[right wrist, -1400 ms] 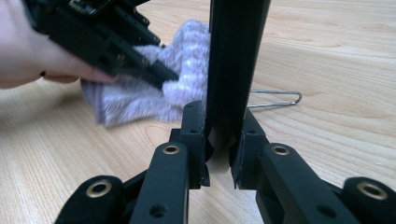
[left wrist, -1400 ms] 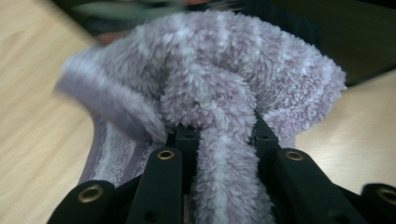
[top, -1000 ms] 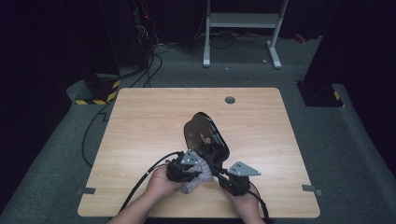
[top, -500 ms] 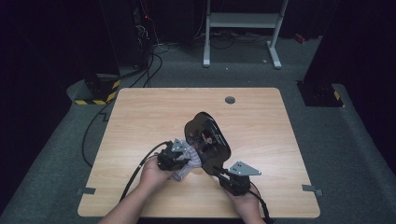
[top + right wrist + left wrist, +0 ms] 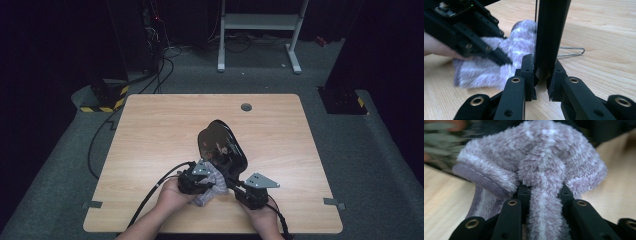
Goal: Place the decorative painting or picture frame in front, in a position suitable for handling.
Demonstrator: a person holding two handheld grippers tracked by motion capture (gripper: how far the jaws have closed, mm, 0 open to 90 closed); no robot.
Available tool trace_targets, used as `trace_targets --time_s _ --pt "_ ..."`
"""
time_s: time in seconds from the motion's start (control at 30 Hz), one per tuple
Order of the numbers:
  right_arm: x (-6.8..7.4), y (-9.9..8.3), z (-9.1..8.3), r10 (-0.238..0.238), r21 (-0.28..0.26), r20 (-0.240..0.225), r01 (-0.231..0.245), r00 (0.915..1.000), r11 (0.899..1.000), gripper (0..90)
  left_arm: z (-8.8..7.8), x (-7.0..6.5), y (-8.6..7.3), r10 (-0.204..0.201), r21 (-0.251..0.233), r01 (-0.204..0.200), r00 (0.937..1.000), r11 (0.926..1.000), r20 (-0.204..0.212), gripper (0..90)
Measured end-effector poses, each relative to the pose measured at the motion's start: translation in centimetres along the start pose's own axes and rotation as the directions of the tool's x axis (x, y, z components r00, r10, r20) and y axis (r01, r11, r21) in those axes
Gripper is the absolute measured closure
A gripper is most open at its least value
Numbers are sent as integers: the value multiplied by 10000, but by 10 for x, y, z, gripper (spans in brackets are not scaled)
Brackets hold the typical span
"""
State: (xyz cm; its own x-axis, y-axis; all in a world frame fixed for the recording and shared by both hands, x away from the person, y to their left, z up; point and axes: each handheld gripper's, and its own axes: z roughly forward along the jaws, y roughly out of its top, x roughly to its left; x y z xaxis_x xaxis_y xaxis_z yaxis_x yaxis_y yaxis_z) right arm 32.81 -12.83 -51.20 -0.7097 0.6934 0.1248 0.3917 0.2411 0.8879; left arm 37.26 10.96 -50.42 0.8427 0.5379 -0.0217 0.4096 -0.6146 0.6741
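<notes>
Two tongs work low in the frame: left tongs (image 5: 543, 195) pinch a fluffy lilac striped sock (image 5: 531, 162), right tongs (image 5: 541, 75) clamp the flat stem of a glossy black paddle-shaped object (image 5: 221, 145), centre frame. One pale wood-grain bench (image 5: 150, 130) stands on grey carpet in a dark room. One thin wire loop (image 5: 571, 52) lies at right.

Light wooden table (image 5: 150, 135), round grey cable grommet (image 5: 246, 107) near far edge. Fuzzy lilac sock (image 5: 207, 187) resting on near-centre surface; thin wire loop (image 5: 571, 52) lying on wood just beyond it.
</notes>
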Motion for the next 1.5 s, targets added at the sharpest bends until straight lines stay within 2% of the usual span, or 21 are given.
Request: trace_targets --time_s 0.03,0.07,0.13,0.17,0.2,0.23,0.27,0.37,0.43,0.53,0.57,0.63,0.67,0.73,0.77,0.83,1.03,1.1,1.17,1.37,1.5 --pt "0 0 0 8 -4 5 -8 10000 10000 781 -1 10 -1 -175 -20 174 9993 9998 -335 716" --pt "0 0 0 8 -4 5 -8 10000 10000 781 -1 10 -1 -175 -20 174 9993 9998 -335 717" --pt "0 0 0 55 1 28 -55 10000 10000 779 -3 23 -3 -515 -145 505 9954 9986 -807 717" --pt "0 0 0 55 -1 45 -55 10000 10000 779 -3 30 -4 -708 -204 690 9922 9974 -1024 717" --pt "0 0 0 69 10 47 -69 10000 10000 779 -5 44 -7 -1112 -349 1075 9844 9936 -1360 717" --pt "0 0 0 69 10 47 -69 10000 10000 779 -5 44 -7 -1112 -349 1075 9844 9936 -1360 717" --pt "0 0 0 49 -5 56 -49 10000 10000 779 -7 51 -8 -1258 -406 1209 9797 9918 -1560 717" --pt "0 0 0 27 -10 72 -27 10000 10000 779 -13 63 -12 -1894 -816 1786 9701 9805 -1518 716" --pt "-1 0 0 28 -31 55 -28 10000 10000 780 -24 64 -15 -1988 -1213 1821 9694 9758 -1438 715" --pt "0 -1 0 17 -66 74 -17 10000 10000 779 -32 62 -18 -1893 -1451 1690 9720 9749 -1393 715" --pt "0 -1 0 17 -66 74 -17 10000 10000 779 -37 61 -20 -1878 -1649 1651 9732 9724 -1329 715" --pt "0 -1 0 -53 -82 102 54 9999 10000 775 -50 57 -27 -1877 -2111 1591 9745 9644 -1231 715" --pt "0 -1 0 -53 -82 102 54 9999 10000 775 -50 57 -27 -1877 -2111 1591 9745 9644 -1231 713" --pt "0 0 0 -128 -74 117 129 9998 9999 773 -59 49 -35 -1903 -2626 1494 9720 9533 -1379 708" --pt "0 0 0 -128 -75 118 129 9998 9999 772 -59 49 -35 -1903 -2626 1494 9720 9533 -1379 707" --pt "0 0 0 -74 -91 115 75 9999 9999 771 -66 45 -39 -1661 -2553 1234 9742 9589 -1530 702" --pt "1 0 0 -67 -127 210 70 9998 9999 732 -69 43 -45 -1786 -2735 1388 9758 9518 -1263 696" --pt "0 1 0 0 -156 238 3 9997 9999 660 -69 42 -45 -1663 -2842 1257 9783 9505 -1235 694" --pt "0 1 -1 43 -219 298 -36 9995 9998 622 -68 40 -44 -1539 -2769 1148 9803 9540 -1240 694" --pt "-1 2 -3 286 -510 219 -274 9994 9983 538 -66 39 -43 -1536 -2778 1181 9821 9533 -1095 693" --pt "-3 5 -7 438 -739 170 -425 9989 9964 515 -66 40 -44 -1510 -2693 1149 9815 9562 -1174 689"
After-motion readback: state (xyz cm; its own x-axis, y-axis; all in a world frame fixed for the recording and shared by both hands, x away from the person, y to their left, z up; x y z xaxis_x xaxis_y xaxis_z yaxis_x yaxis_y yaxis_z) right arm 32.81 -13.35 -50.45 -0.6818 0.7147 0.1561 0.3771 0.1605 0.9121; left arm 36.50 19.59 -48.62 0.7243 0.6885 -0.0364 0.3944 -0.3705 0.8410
